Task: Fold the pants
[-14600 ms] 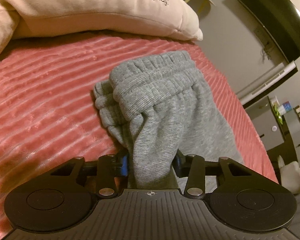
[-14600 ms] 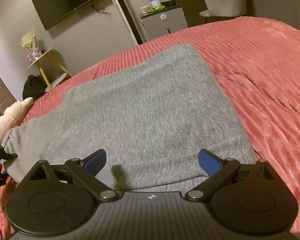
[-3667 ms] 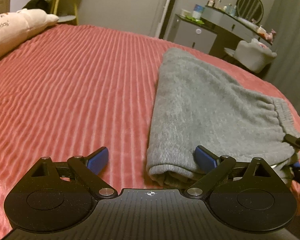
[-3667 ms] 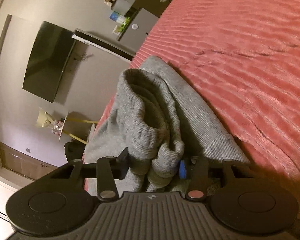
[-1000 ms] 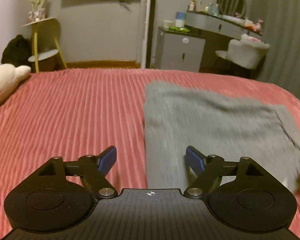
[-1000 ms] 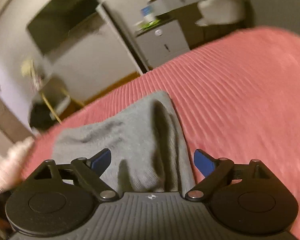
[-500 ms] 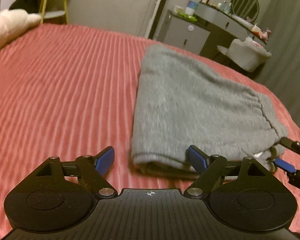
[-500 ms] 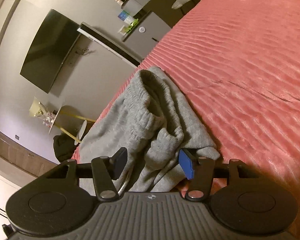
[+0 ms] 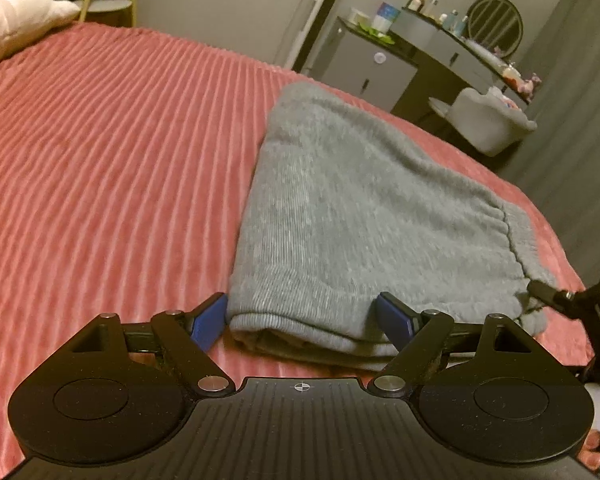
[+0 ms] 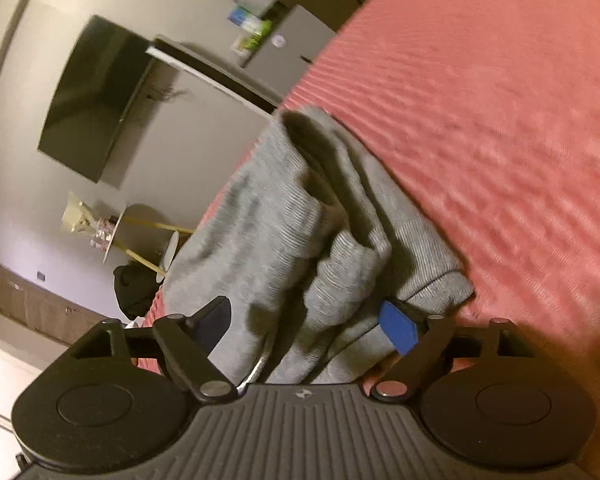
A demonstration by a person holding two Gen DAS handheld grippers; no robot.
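folded grey pants [image 9: 364, 216] lay on the bed [image 9: 100, 152], long axis running away toward the dresser.
left gripper [image 9: 302, 318] stood wide around the near hem; right gripper [image 10: 304, 322], jaws just reopened wide, straddled the waistband without pressing.

The left gripper [image 9: 300, 318] stands wide, its blue pads either side of the near folded edge of the grey pants [image 9: 364, 216] on the red bedspread [image 9: 100, 152]. The right gripper [image 9: 568, 300] shows at the far right.

The pillow [image 9: 16, 28] was cut off at the frame's left edge (only 1 corner showed); dresser items [image 9: 432, 4] were too small to identify.
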